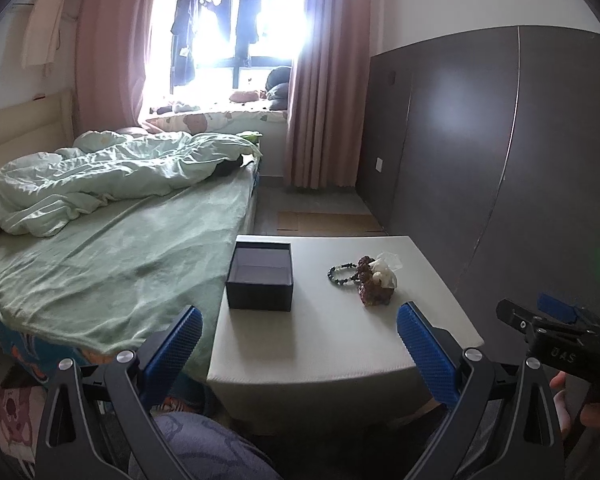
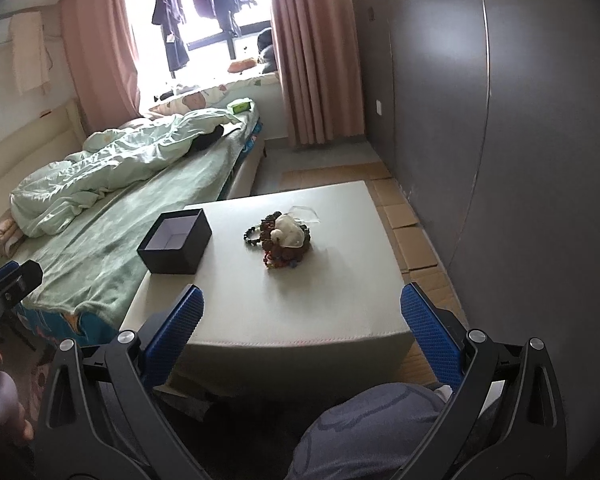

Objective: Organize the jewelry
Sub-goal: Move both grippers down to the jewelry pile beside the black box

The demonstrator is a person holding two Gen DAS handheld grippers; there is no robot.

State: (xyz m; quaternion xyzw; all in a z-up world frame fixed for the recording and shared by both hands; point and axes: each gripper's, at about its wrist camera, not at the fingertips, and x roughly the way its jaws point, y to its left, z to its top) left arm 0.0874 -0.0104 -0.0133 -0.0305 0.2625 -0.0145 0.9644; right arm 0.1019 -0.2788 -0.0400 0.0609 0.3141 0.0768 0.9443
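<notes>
Nearest, the left gripper [image 1: 300,334] and the right gripper [image 2: 302,322] both hang short of the worktop's [image 2: 300,312] near edge, each with its blue fingers [image 2: 428,332] spread wide apart and holding nothing.

Taking the open dark box [image 2: 176,242] as landmark: it stands at the worktop's left edge, hard by the bed [image 1: 112,248], lid off and apparently empty. To its right, clear of it, lies the jewelry heap [image 2: 280,240]: a dark beaded bracelet [image 1: 342,274] on the box side, touching reddish-brown bead strands [image 1: 374,294] with a pale pouch-like piece [image 1: 384,274] on top (what exactly it is I cannot tell).

Beads on cord should be light, limp and inclined to roll; strands may tangle and drag neighbours. The dark bracelet's free loop looks the cleanest place to pinch.

Bare worktop surrounds the heap; beyond the box's left side is the bed, and right of the worktop a dark wall panel [image 2: 540,160].
</notes>
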